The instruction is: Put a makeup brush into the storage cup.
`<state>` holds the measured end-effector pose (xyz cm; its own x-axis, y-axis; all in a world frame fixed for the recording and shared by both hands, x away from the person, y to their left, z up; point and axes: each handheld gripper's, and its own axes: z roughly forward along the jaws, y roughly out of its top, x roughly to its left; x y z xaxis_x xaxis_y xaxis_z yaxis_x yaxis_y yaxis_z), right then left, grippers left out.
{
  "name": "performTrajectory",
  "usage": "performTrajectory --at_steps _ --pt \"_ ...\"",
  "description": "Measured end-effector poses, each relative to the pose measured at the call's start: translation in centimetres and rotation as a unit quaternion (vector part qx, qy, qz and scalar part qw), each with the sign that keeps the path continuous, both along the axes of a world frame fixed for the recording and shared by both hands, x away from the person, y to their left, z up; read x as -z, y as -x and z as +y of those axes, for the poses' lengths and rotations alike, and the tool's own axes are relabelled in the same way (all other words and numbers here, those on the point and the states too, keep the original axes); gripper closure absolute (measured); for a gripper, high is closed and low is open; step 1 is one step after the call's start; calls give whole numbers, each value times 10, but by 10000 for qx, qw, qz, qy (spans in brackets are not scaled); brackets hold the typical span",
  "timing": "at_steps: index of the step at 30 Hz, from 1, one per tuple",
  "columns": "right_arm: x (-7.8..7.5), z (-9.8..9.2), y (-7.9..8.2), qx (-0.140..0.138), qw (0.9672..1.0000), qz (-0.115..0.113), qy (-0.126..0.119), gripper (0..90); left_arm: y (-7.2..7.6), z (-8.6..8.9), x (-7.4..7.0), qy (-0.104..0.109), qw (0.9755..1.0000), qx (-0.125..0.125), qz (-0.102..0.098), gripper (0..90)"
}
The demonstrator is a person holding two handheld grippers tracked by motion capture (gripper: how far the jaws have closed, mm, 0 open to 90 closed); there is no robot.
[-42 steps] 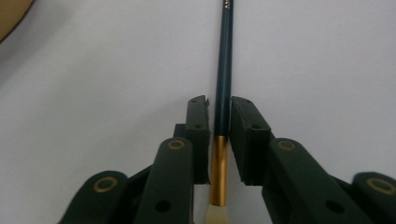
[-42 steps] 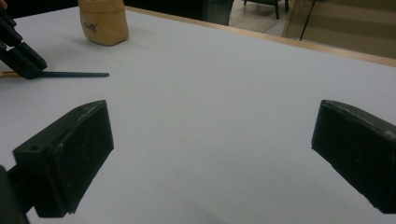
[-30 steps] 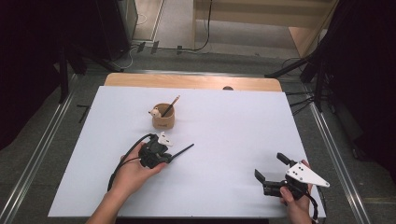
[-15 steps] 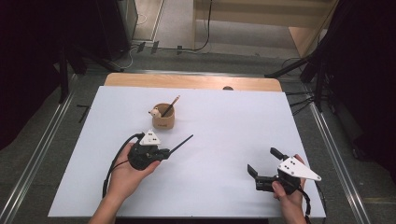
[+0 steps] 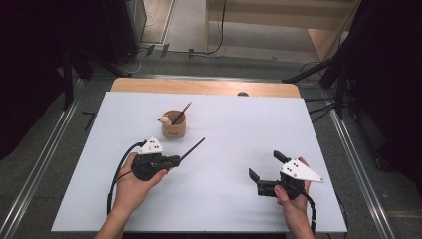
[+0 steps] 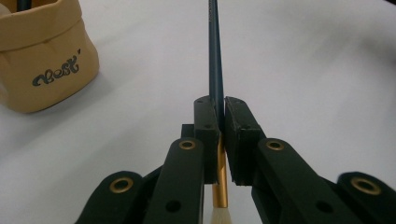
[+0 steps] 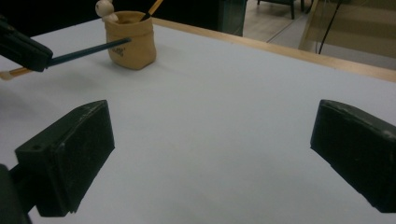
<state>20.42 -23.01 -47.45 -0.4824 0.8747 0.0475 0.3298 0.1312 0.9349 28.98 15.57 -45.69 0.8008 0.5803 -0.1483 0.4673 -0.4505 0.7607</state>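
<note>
So the left claw (image 5: pixel 174 160) was clenched on a paintbrush (image 6: pixel 215 60), pinching it right where the dark, thin handle met the gold metal ferrule, pale bristles pointing back toward the hand and the handle tip poking out toward the far right. It sat just near of the little tan holder (image 5: pixel 174 125), which looked like a soft-sided pot shaped like a sack with a rolled rim, some lettering on the front, a tiny round-headed figure on the edge and one brush already standing in it.

What could've gone wrong, my guess: the handle was skinny, round and smooth, held by only a narrow strip of flat black pad, so it could easily have pivoted or slid if the tip bumped the rim. The holder also looked light, so a nudge from the long handle might've tipped or shoved it across the smooth white surface (image 5: pixel 234 189), which seemed to offer no grip at all.

Over on the right, the right claw (image 5: pixel 266 171) was released, jaws wide apart with nothing between them, near the near-right part of the sheet, well apart from everything else.
</note>
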Motion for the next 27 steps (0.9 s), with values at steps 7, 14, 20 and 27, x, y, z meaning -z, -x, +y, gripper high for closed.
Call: performTrajectory --at_steps 7,14,20,27 --pt "-14 27 -12 -88 9999 -37 -141 5 1 3 -3 357 9993 -13 -111 848" --pt "-24 53 -23 -216 9994 -67 -264 10 3 6 -6 672 9976 -21 -183 848" --pt "-29 68 -30 -294 9985 -39 -469 16 6 5 -7 849 9959 -21 -296 848" --pt "-24 78 -30 -276 9936 166 -1078 44 10 -2 -4 1171 9928 66 -249 849"
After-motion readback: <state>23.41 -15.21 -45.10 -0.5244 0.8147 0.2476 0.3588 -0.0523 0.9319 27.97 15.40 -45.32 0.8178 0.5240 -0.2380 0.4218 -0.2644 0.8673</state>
